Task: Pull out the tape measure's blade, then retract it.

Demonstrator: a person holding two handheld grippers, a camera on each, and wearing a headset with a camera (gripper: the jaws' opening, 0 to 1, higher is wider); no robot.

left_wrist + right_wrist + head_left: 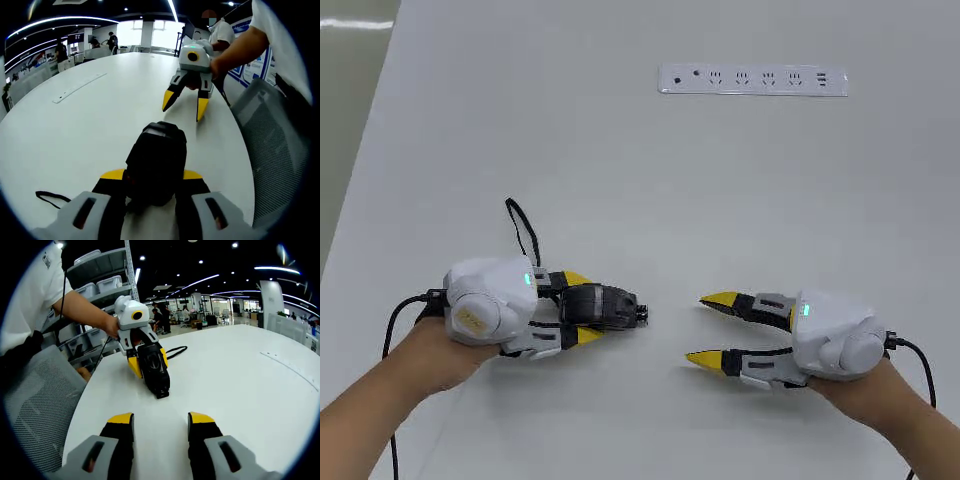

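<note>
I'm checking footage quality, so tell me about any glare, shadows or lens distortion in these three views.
Head view: soft, even light, sharp, only faint shadows under the tape measure and right tongs. Left gripper view: fisheye bends the table; bright windows wash out behind. Right gripper view: same bending, ceiling lights glare.

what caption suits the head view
Left claw shut on the black tape measure, right claw open, facing it.

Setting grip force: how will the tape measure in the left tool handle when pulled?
Likely stiff and dense: the tape measure looks a rigid case. It may pivot, since the left tool clamps only its rear. Its loose strap lies floppy, might snag.
</note>
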